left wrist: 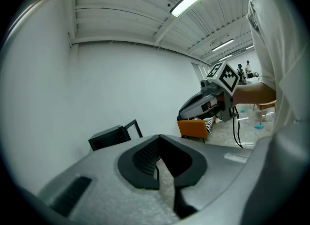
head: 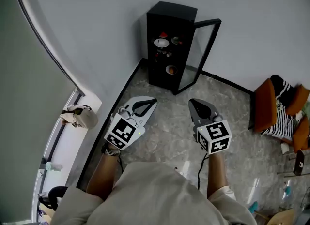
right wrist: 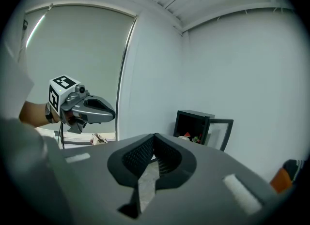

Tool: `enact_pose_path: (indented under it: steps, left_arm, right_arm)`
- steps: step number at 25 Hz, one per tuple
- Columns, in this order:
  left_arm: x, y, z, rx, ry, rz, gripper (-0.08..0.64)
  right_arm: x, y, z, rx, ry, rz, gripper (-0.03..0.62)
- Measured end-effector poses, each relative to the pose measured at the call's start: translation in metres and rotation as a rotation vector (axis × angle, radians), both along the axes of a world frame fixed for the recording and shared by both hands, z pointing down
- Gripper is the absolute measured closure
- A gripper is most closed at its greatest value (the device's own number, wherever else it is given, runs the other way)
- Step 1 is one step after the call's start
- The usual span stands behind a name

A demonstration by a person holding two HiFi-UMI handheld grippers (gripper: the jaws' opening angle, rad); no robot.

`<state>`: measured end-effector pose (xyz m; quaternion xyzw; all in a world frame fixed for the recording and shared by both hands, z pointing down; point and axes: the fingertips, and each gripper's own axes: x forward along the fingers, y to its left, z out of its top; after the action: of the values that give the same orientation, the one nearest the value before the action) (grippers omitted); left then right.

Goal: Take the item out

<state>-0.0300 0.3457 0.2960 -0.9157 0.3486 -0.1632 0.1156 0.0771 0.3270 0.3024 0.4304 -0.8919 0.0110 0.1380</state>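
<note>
A black cabinet [head: 167, 25] stands in the corner against the white wall, its glass door [head: 203, 54] swung open to the right. On its shelves sit small dishes, among them a white bowl with something red [head: 162, 41] and a lower bowl [head: 171, 69]. My left gripper [head: 153, 101] and right gripper [head: 193, 102] hover side by side over the floor, well short of the cabinet and pointing toward it. Both are shut and hold nothing. The cabinet [right wrist: 193, 125] shows beyond the right gripper [right wrist: 154, 136], and as a dark box [left wrist: 109, 137] beyond the left gripper [left wrist: 159, 139].
An orange chair [head: 264, 104] with a striped cloth stands at the right. At the left, a window sill [head: 63, 142] carries a small beige bundle [head: 80, 116]. Grey marbled floor [head: 169, 132] lies between me and the cabinet.
</note>
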Motion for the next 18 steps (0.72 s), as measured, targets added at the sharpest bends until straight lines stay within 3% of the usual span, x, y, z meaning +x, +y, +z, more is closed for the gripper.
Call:
enact_pose_path:
  steps: [14, 18]
  left_arm:
    - [0.041, -0.023, 0.033, -0.071, 0.002, -0.098, 0.557]
    - [0.042, -0.041, 0.038, -0.086, -0.003, -0.104, 0.555]
  right_arm:
    - [0.067, -0.022, 0.034, -0.120, -0.042, 0.013, 0.584]
    - [0.070, -0.039, 0.030, -0.110, -0.122, 0.020, 0.584]
